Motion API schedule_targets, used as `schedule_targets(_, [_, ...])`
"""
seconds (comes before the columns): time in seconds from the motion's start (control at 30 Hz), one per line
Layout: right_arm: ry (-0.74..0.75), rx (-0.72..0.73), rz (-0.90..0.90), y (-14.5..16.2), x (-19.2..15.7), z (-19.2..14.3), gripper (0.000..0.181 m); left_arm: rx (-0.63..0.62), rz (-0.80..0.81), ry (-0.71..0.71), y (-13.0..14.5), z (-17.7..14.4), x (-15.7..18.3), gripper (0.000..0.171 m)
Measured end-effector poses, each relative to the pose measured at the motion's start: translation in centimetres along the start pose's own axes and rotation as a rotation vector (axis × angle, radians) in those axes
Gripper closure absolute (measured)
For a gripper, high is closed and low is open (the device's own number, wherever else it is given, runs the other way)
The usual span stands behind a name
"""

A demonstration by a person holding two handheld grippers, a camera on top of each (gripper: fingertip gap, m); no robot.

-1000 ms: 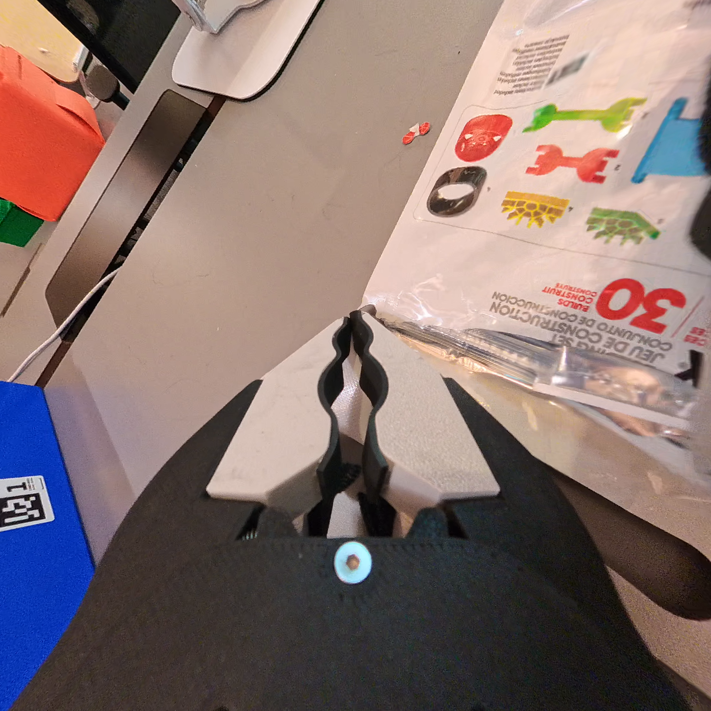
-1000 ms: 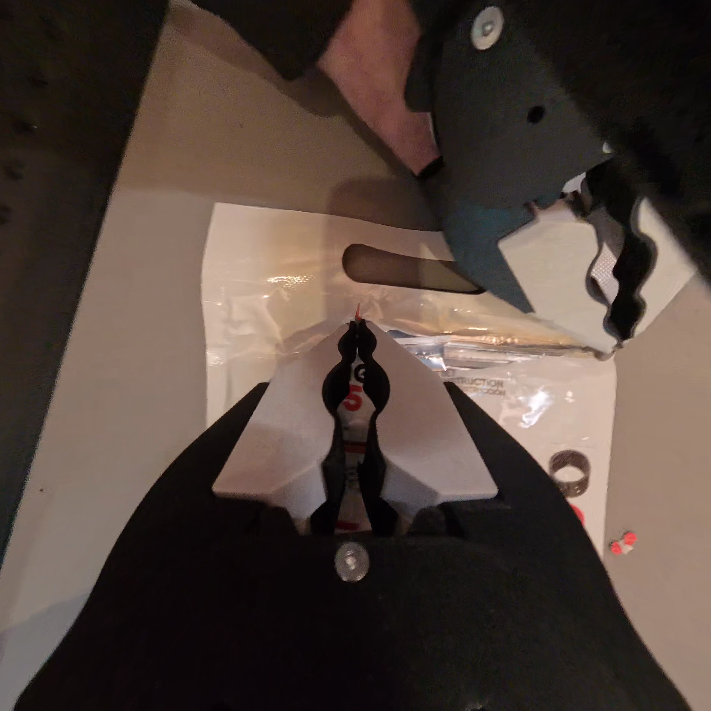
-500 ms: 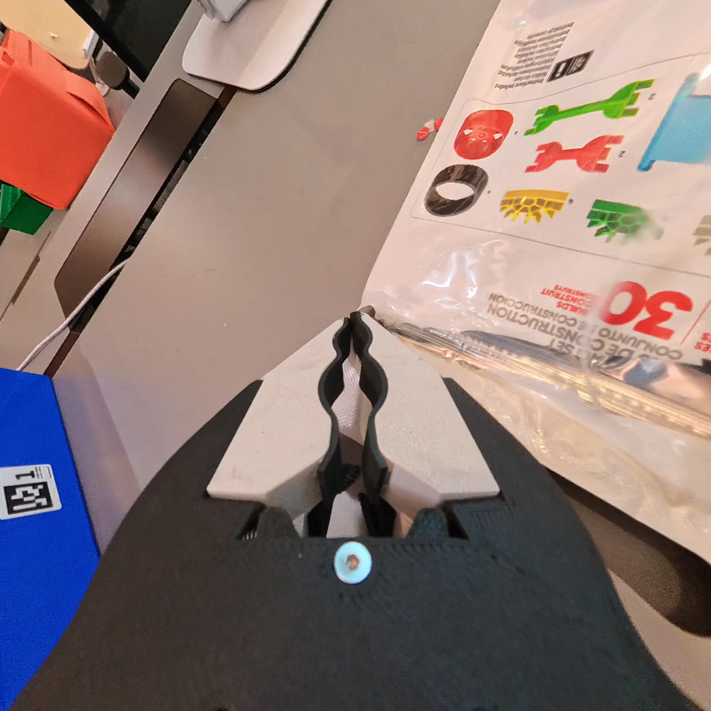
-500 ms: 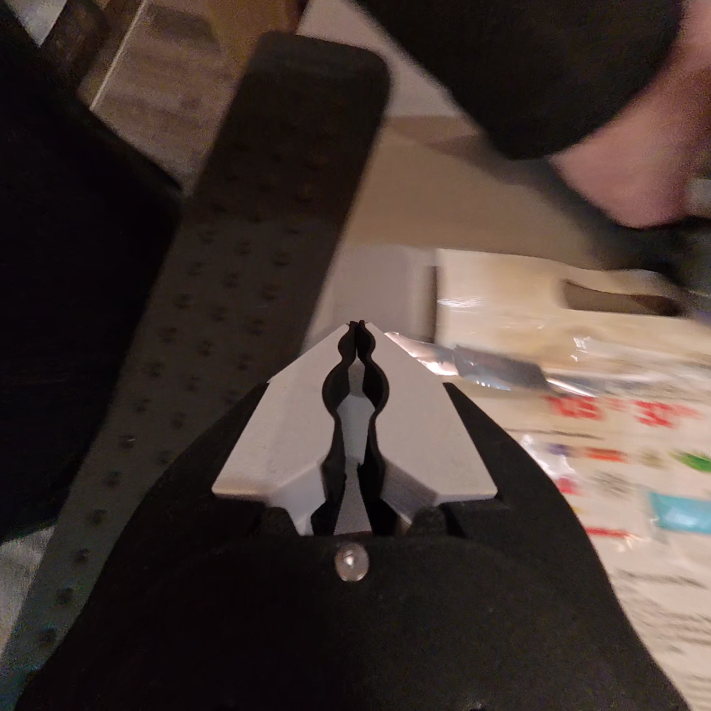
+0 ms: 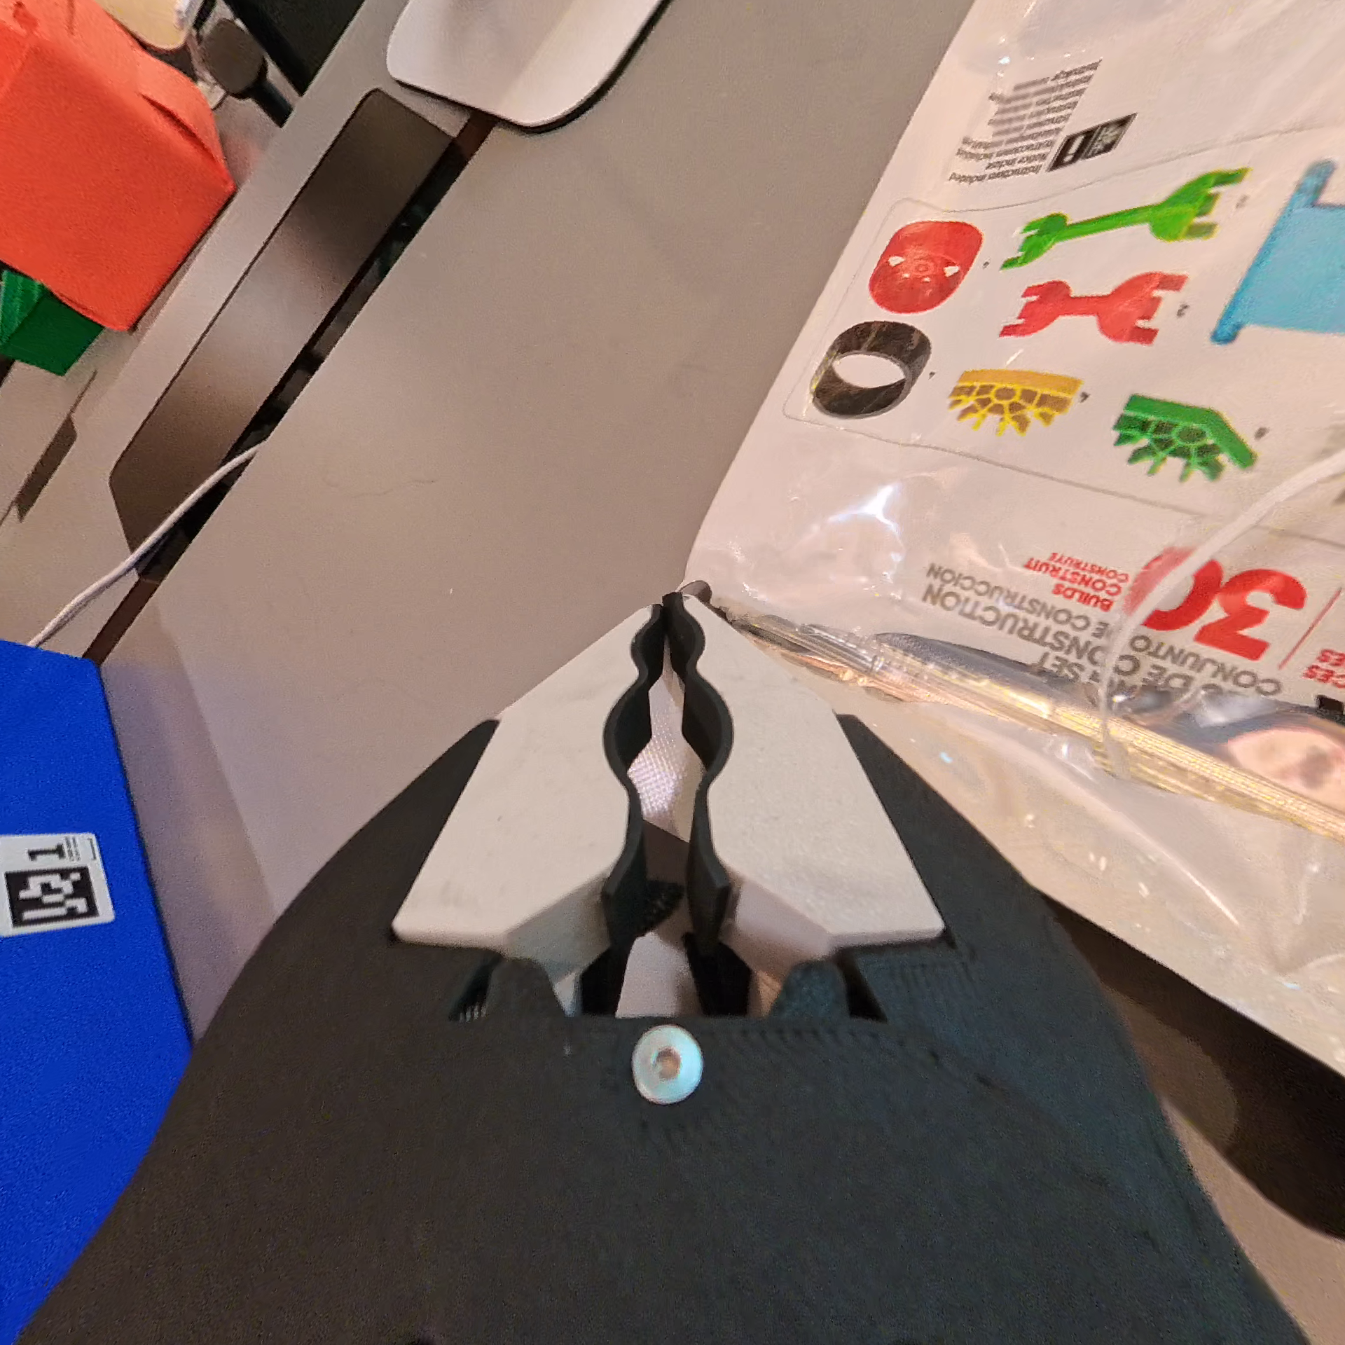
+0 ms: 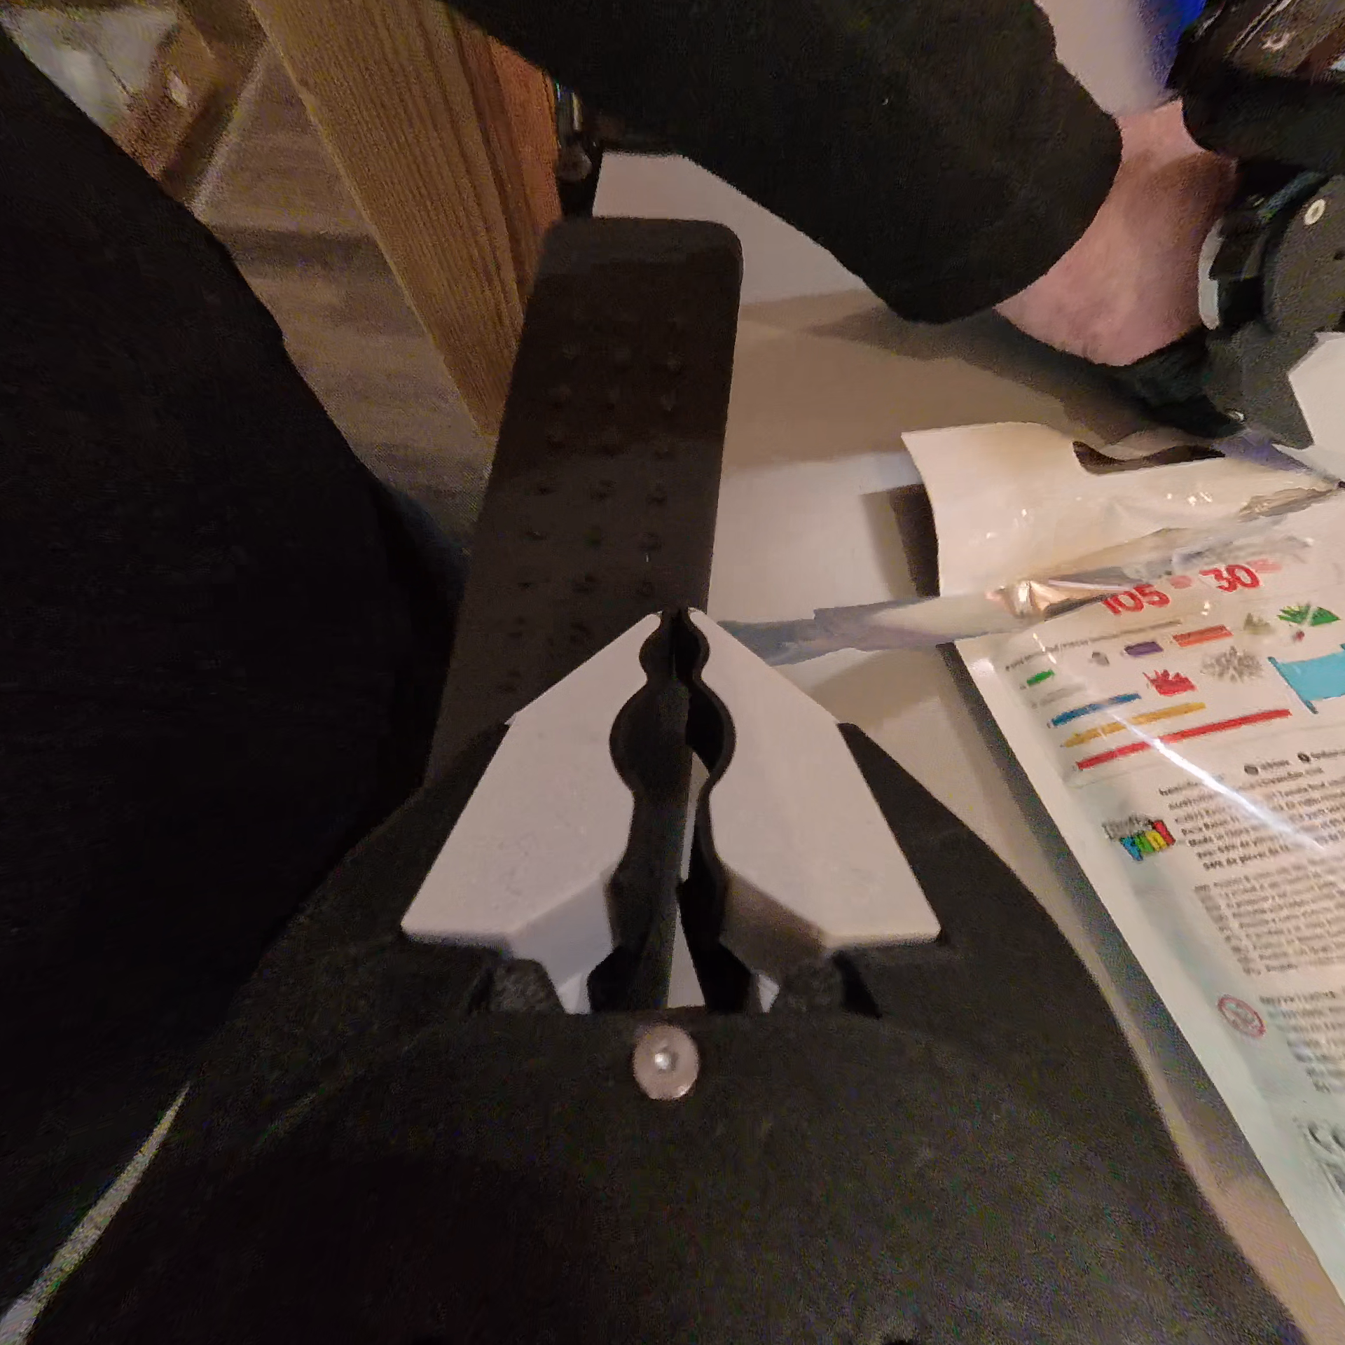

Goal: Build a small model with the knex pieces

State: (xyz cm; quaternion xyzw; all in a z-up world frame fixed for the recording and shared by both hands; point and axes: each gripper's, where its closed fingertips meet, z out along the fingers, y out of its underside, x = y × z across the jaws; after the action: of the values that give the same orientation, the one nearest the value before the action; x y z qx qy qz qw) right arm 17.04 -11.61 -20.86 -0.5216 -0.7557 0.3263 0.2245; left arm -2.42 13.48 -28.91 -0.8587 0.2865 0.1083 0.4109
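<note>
A white and clear plastic bag (image 5: 1019,473) printed with coloured toy parts lies on the grey table (image 5: 473,437). My left gripper (image 5: 673,600) is shut on the bag's near left corner, at the end of its zip seal (image 5: 982,677); bag plastic shows between the fingers. My right gripper (image 6: 677,619) is shut. A thin strip of the bag's plastic (image 6: 910,619) runs from its tips rightward to the bag (image 6: 1201,764). A thin white strand (image 5: 1201,553) curves over the bag.
A blue box with a marker tag (image 5: 65,982) sits at the left. An orange box (image 5: 94,160), a white stand base (image 5: 524,58) and a white cable (image 5: 145,538) lie beyond. A black chair armrest (image 6: 611,437), a wooden post (image 6: 422,218) and a person's sleeve and hand (image 6: 1092,291) are near the right gripper. One gripper's finger ends stand about 30 centimetres off the other's.
My right gripper has swung left and away from the bag's seal, drawing the strip out with it. My left gripper keeps its hold on the corner and has barely moved.
</note>
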Motion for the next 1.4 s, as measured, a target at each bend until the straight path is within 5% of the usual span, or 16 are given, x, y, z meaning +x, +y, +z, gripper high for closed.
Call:
schedule_targets(0.37, [0.157, -0.019, 0.107, 4.2, 0.6, -6.2, 0.181, -0.022, -0.057, -0.012, 0.0, 0.0, -0.3, 0.171])
schedule_targets(0.5, [0.149, -0.098, 0.202, 7.3, 1.4, -5.2, 0.18, -0.027, -0.123, 0.02, 0.0, -0.1, -0.1, 0.171])
schedule_targets(0.6, [0.146, -0.104, 0.288, 8.3, 2.0, -5.6, 0.118, -0.025, -0.206, 0.079, 0.3, -0.8, 0.1, 0.166])
schedule_targets(0.7, [0.151, -0.03, 0.336, 7.8, 3.2, -7.4, 0.109, -0.023, -0.259, 0.118, 0.9, -1.7, 0.2, 0.149])
schedule_targets(0.83, [0.225, 0.079, 0.378, 6.5, 7.5, -10.8, 0.108, 0.019, -0.36, 0.143, 0.7, -4.0, -0.4, 0.128])
schedule_targets(1.0, [0.397, 0.164, 0.493, 7.4, 17.2, -13.2, 0.111, 0.074, -0.501, 0.181, 0.2, -7.4, -0.3, 0.124])
schedule_targets(1.3, [0.382, 0.164, 0.659, 10.7, 28.9, -9.3, 0.103, 0.072, -0.451, 0.366, -2.3, -10.5, 8.4, 0.13])
schedule_targets(1.4, [0.264, 0.243, 0.739, 10.5, 29.4, -8.0, 0.134, 0.076, -0.487, 0.409, -3.0, -10.5, 10.4, 0.131])
